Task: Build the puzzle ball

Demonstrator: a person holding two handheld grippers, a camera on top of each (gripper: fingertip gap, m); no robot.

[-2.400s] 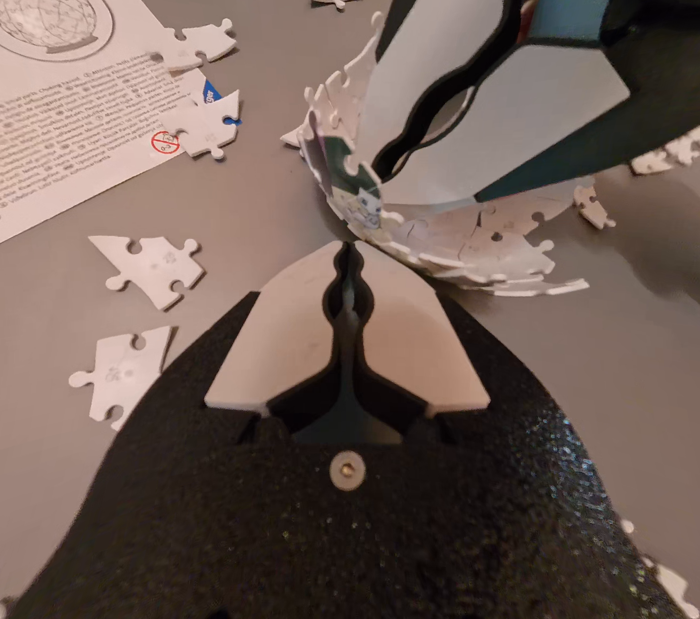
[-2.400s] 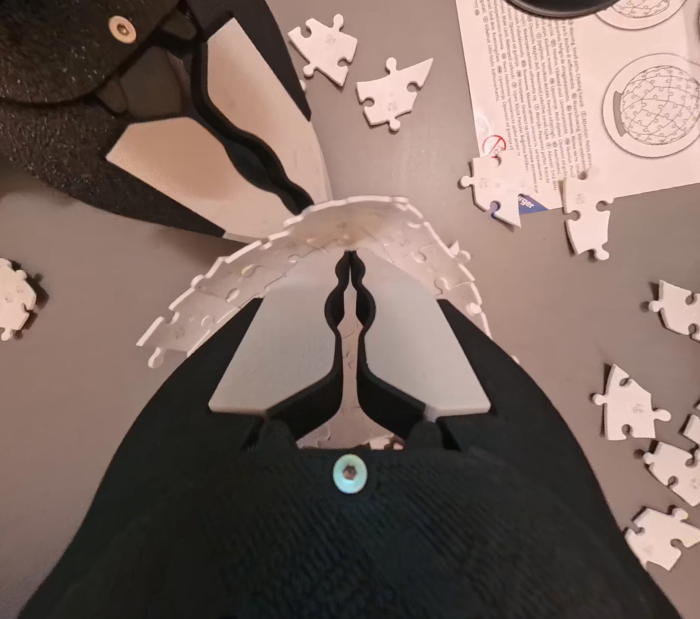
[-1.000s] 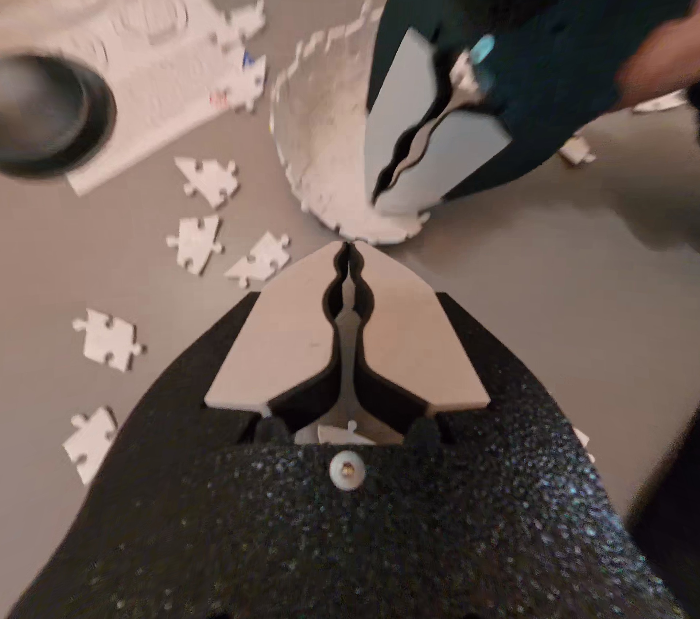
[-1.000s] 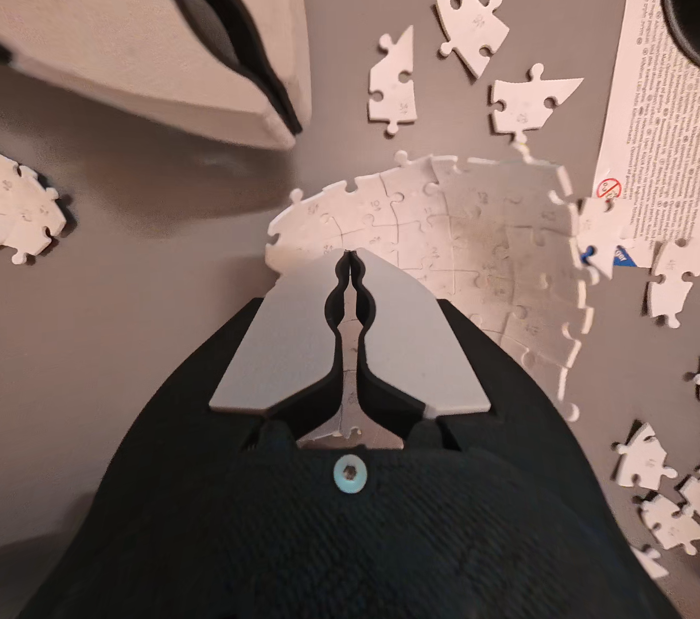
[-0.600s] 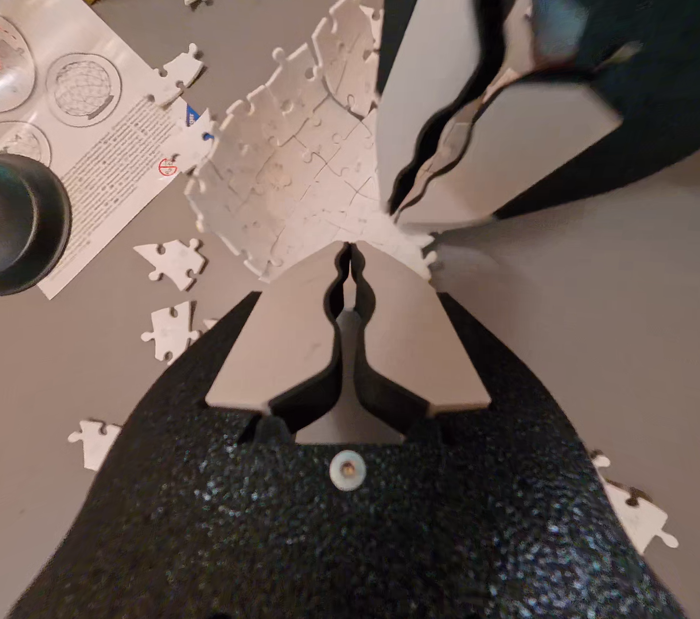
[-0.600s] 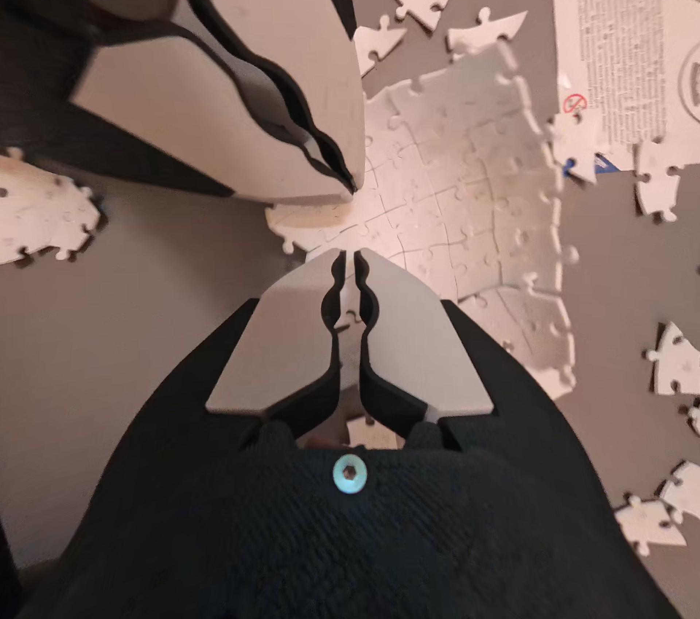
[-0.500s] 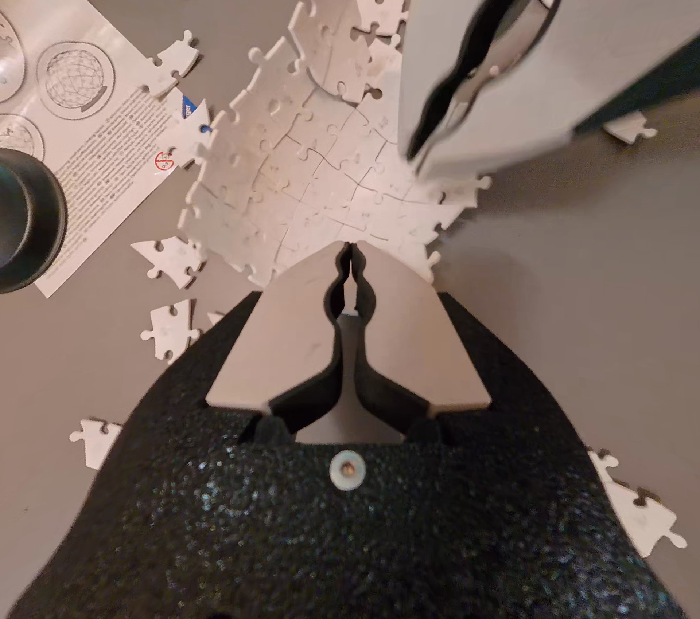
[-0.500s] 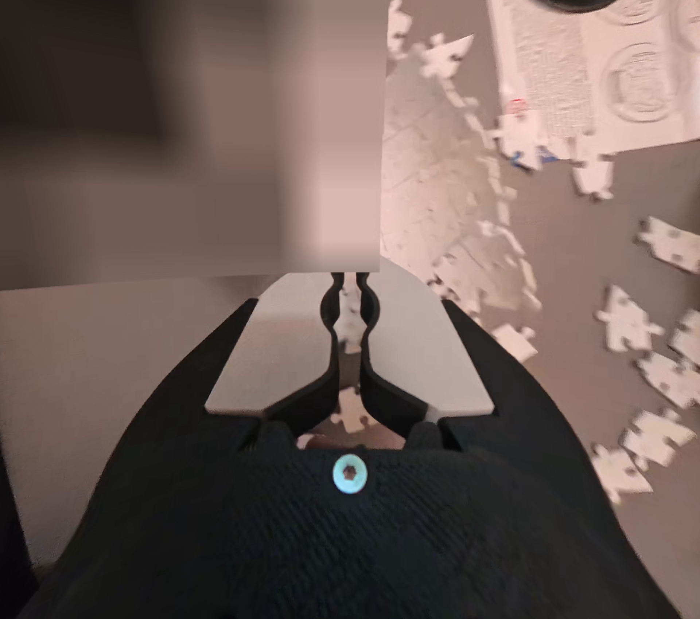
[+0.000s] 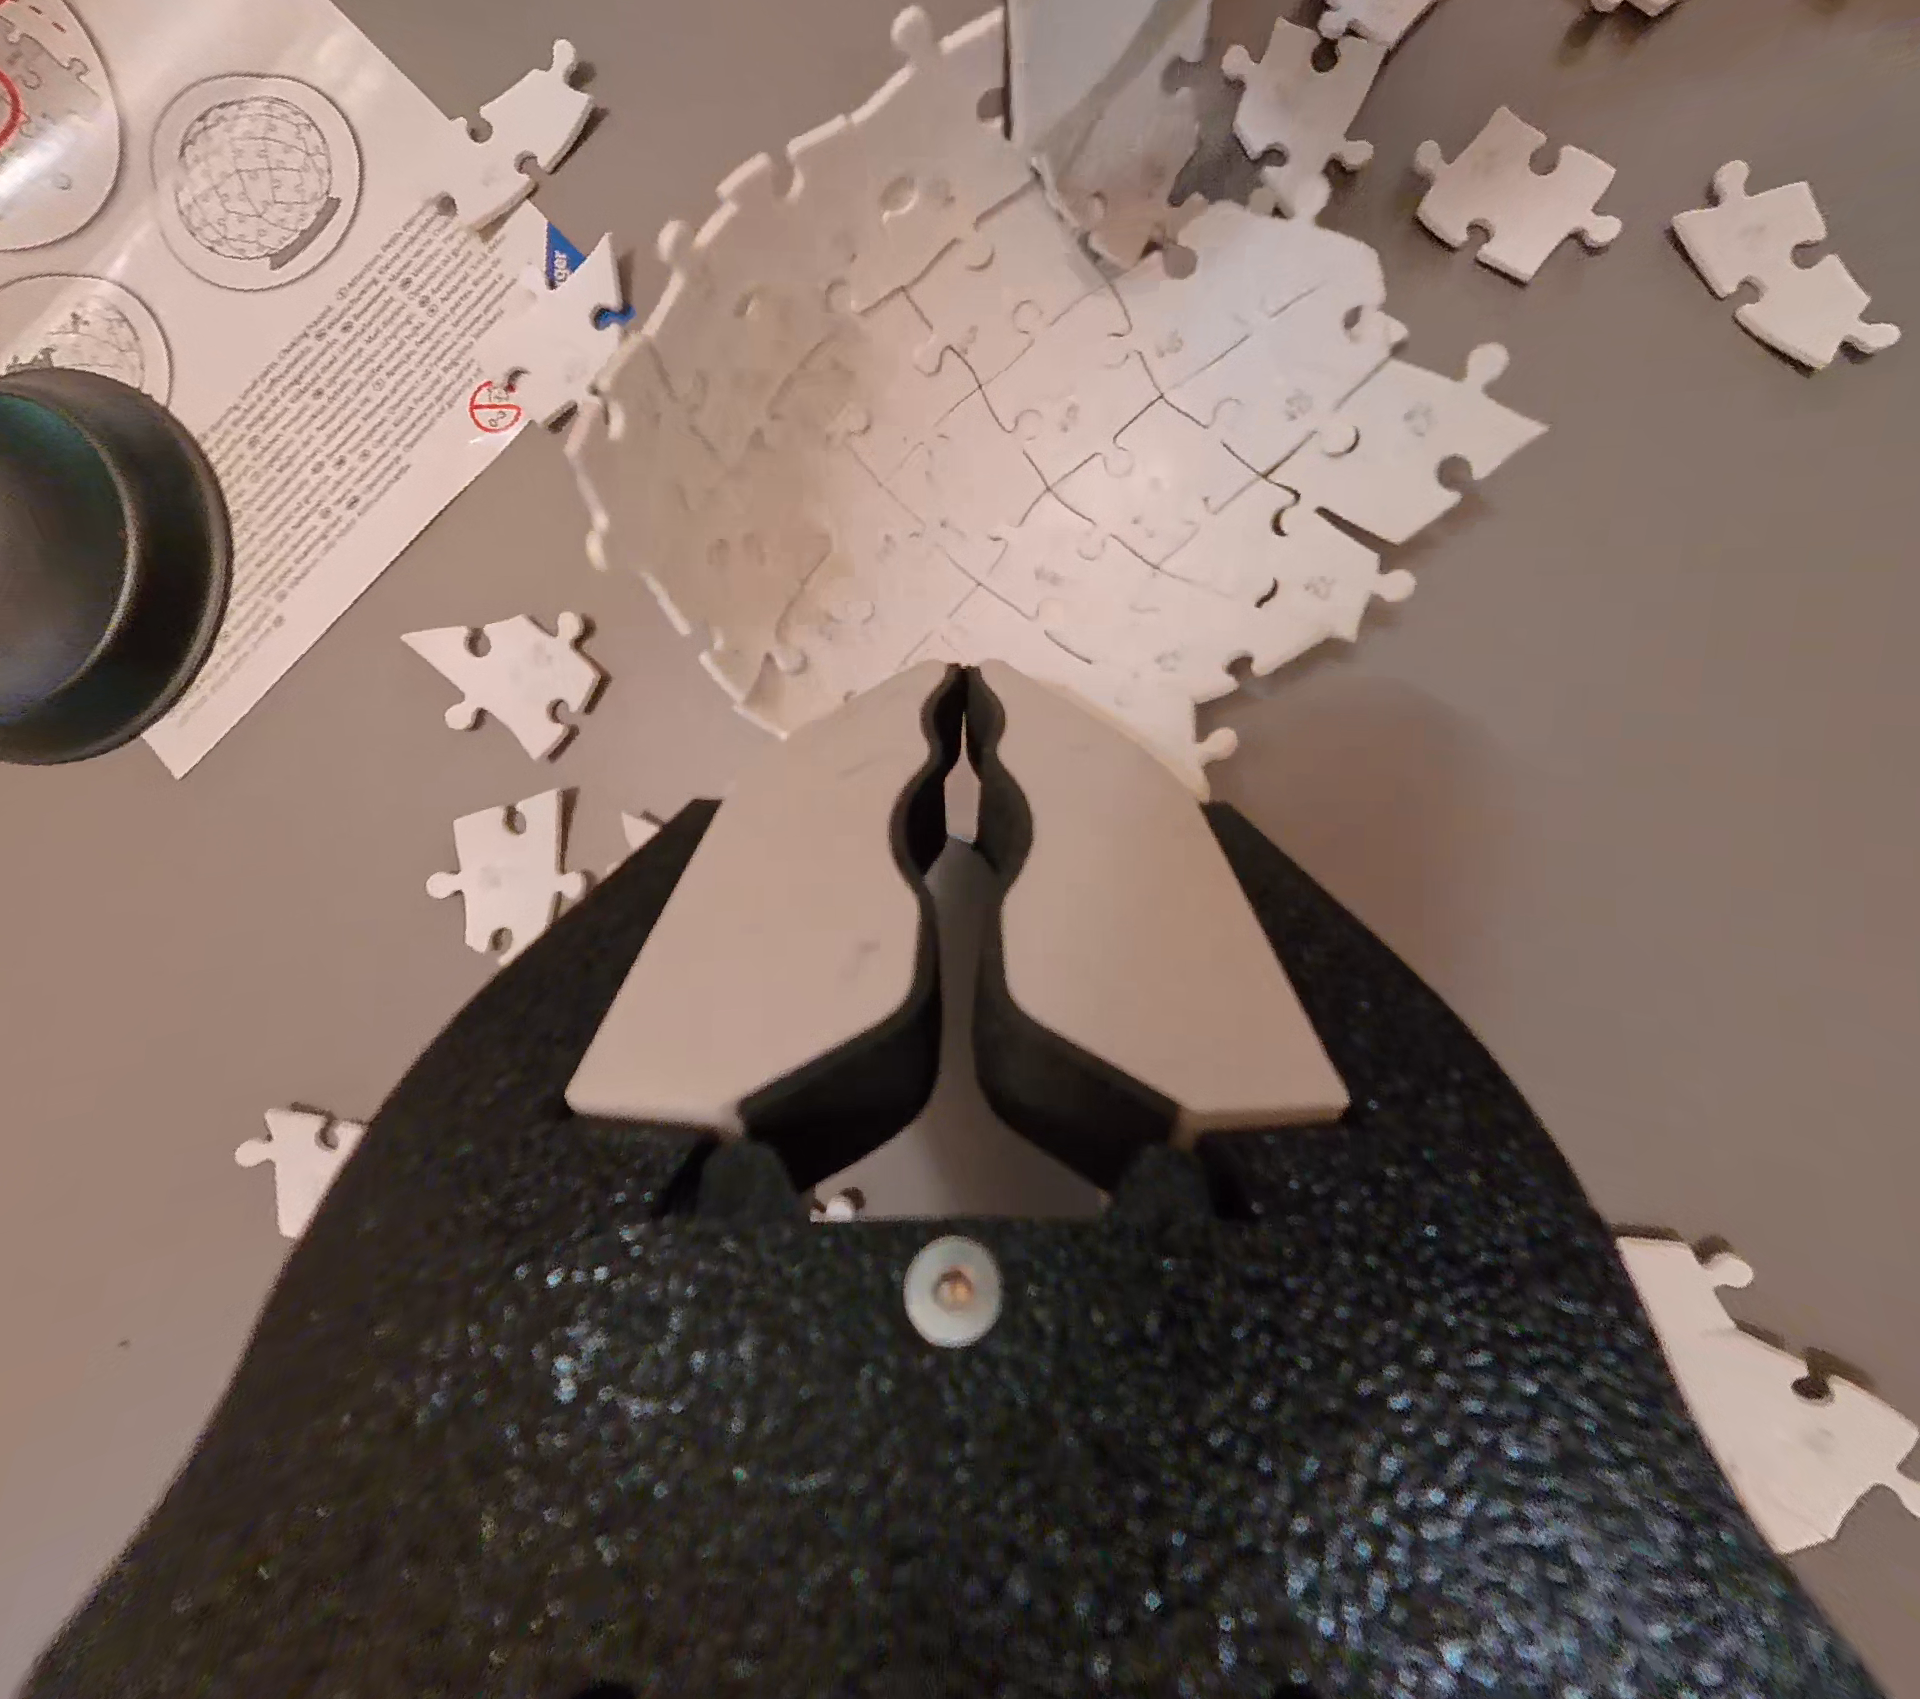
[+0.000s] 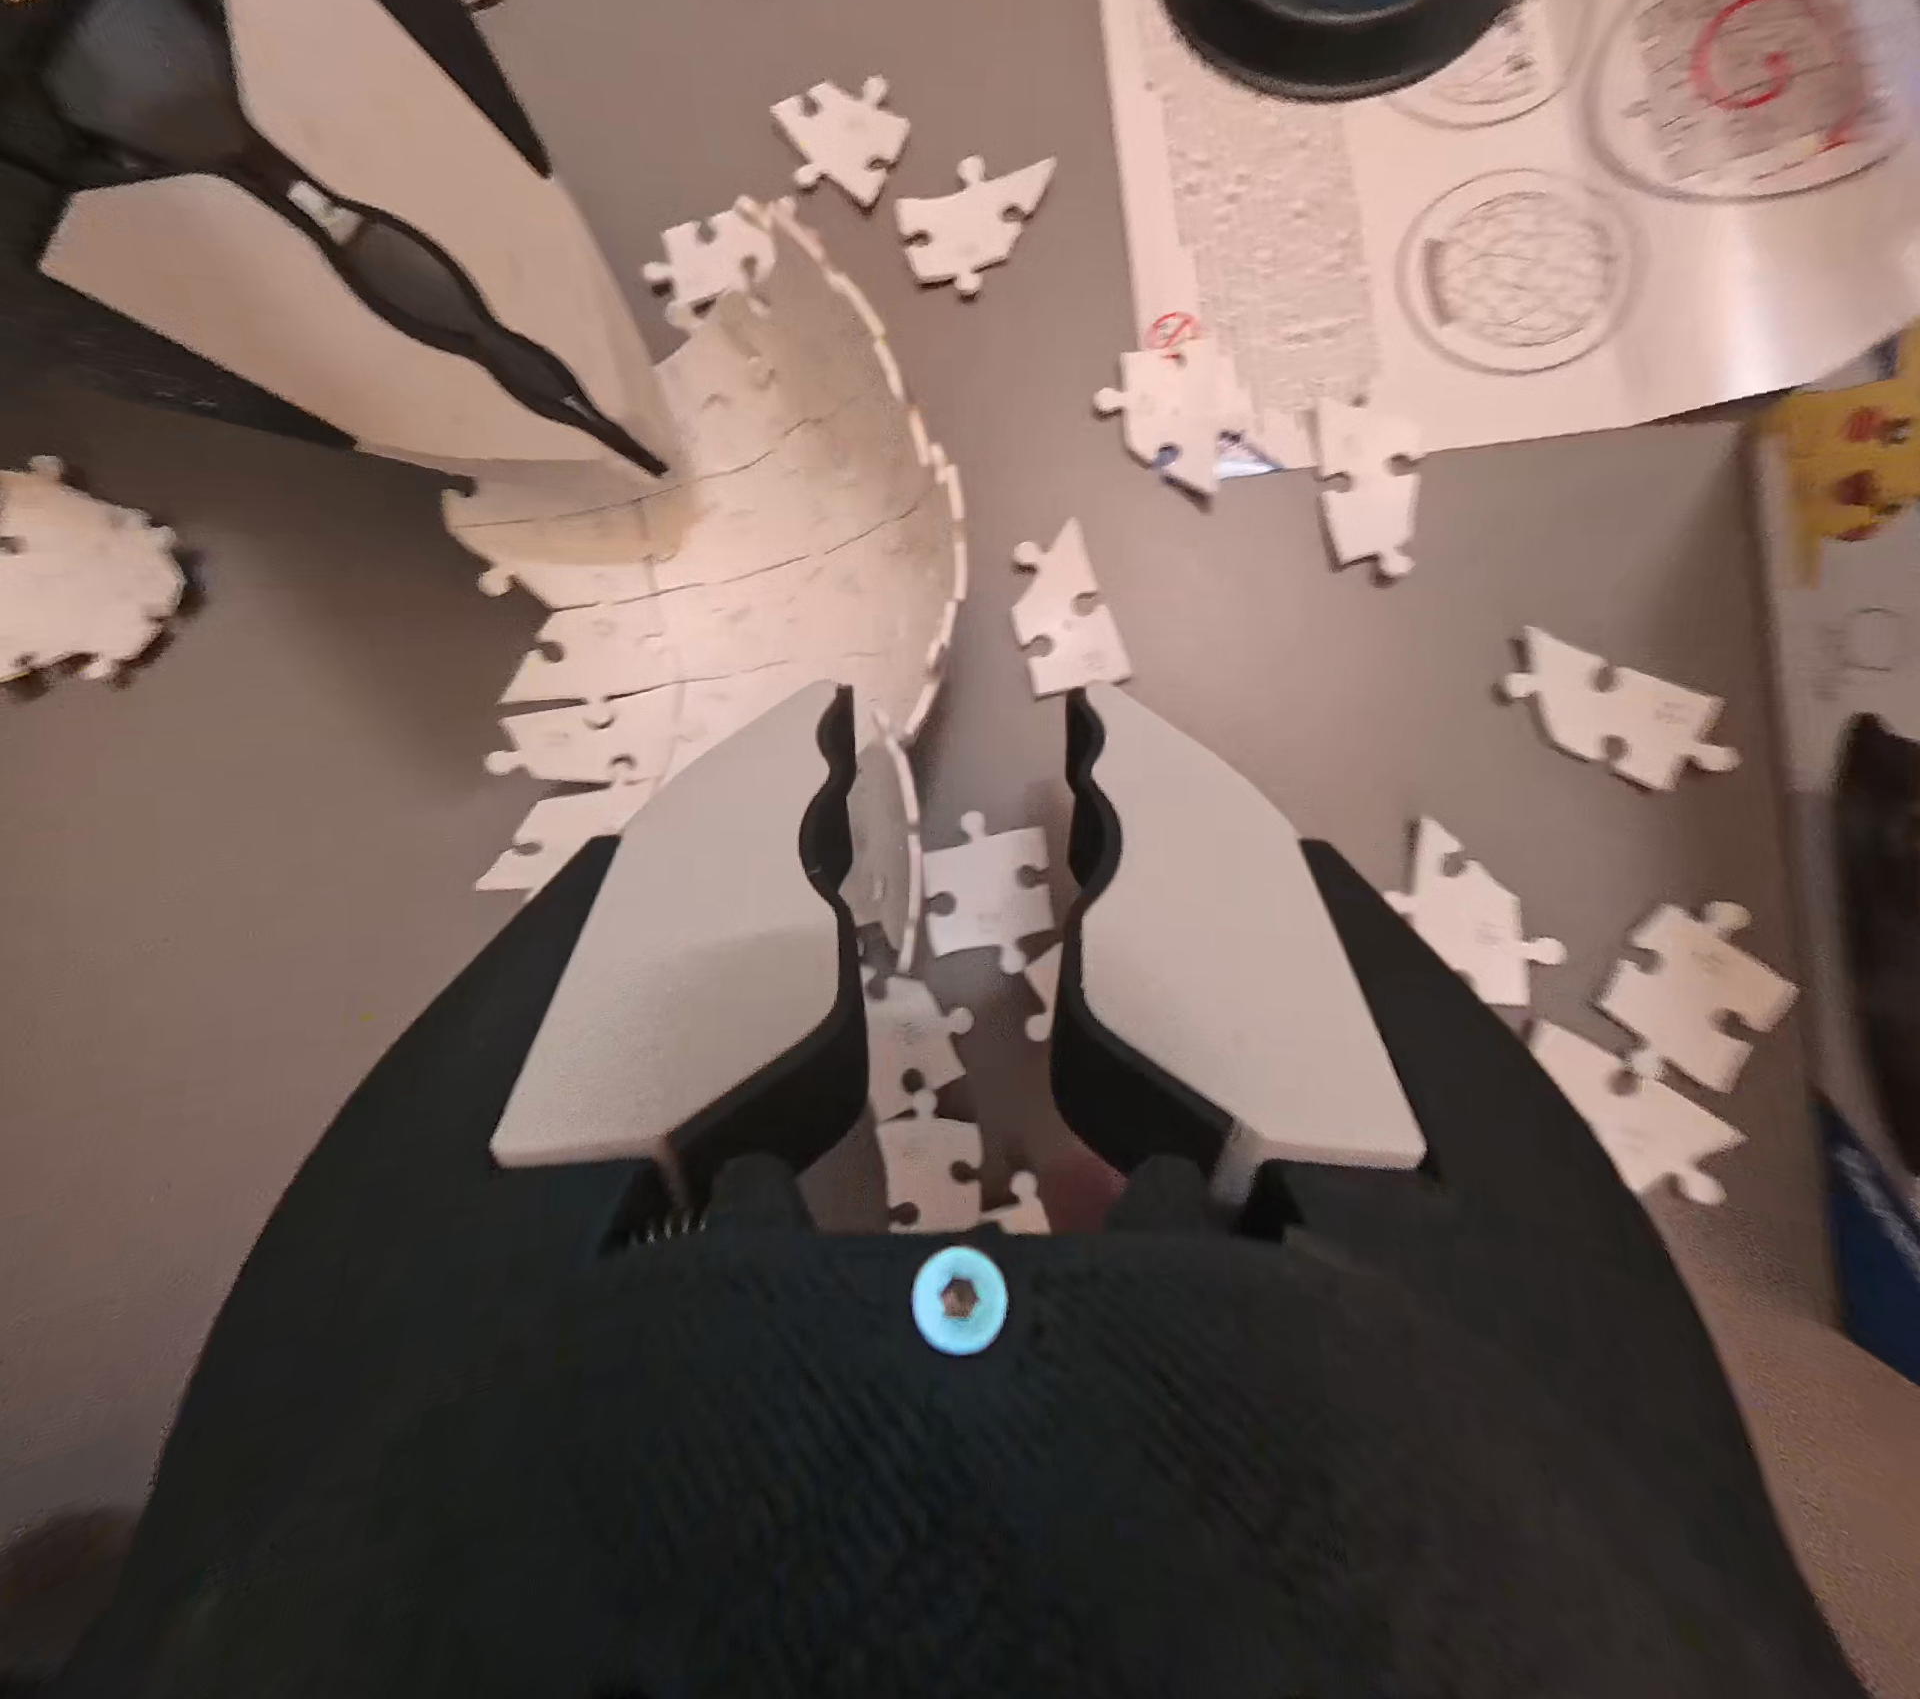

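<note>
The left gripper is clamped on the near edge of the curved shell of joined white jigsaw pieces on the grey tabletop, while the right gripper, jaws apart and gripping nothing, straddles the shell's rim among loose white puzzle pieces near a printed instruction sheet.

The yellow box is blurred and cut off at the edge.

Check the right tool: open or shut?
Open. The right tool's fingers stand well apart, with table and loose puzzle pieces visible between them.
</note>
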